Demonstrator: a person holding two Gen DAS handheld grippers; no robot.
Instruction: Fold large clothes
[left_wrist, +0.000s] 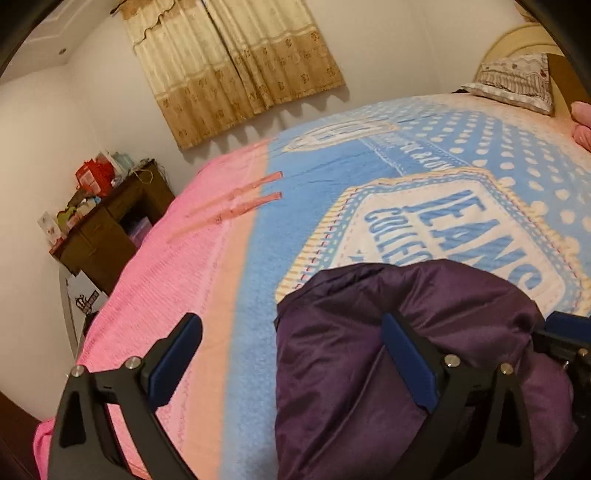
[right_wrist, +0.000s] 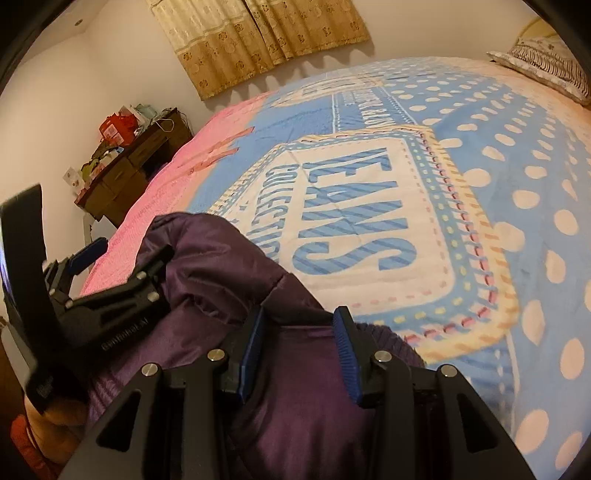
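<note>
A dark purple padded jacket (left_wrist: 424, 314) lies bunched on the blue and pink blanket (left_wrist: 314, 192) at the near edge of the bed. My left gripper (left_wrist: 291, 332) is open wide; its right finger (left_wrist: 406, 354) rests on the jacket's left part, its left finger (left_wrist: 177, 354) over the pink blanket. In the right wrist view the jacket (right_wrist: 295, 413) fills the near middle. My right gripper (right_wrist: 301, 325) is partly open, with jacket fabric between its blue pads (right_wrist: 345, 354). The left gripper (right_wrist: 122, 273) shows at the left, on the jacket.
A dark wooden desk (left_wrist: 110, 229) with boxes and clutter stands left of the bed by the wall. Beige curtains (left_wrist: 236, 62) hang behind. A pillow (left_wrist: 517, 81) lies at the headboard on the far right. A pink item (left_wrist: 581, 125) sits at the right edge.
</note>
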